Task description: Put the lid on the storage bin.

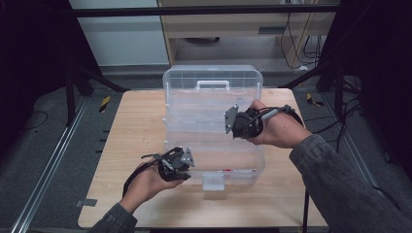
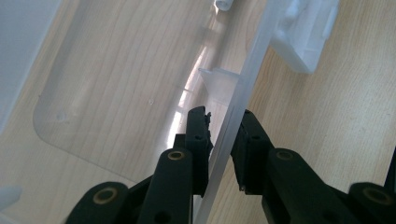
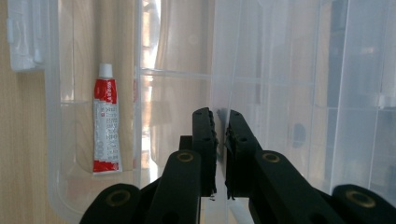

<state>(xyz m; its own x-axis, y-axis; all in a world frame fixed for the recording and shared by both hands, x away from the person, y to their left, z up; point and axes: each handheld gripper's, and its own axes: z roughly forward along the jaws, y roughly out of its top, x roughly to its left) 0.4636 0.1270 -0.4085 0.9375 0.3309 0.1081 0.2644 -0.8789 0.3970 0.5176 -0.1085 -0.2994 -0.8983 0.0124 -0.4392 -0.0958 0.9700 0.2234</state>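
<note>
Pinching the clear storage box's (image 1: 214,126) front rim, left gripper (image 2: 223,140) steadies it mid-table while right gripper (image 3: 221,140), clamped narrow on an inner wall, should lift evenly, not twist.

The red-and-white tube (image 3: 106,121) inside the clear plastic box (image 3: 53,140) carries white lettering, too blurred to read.
</note>
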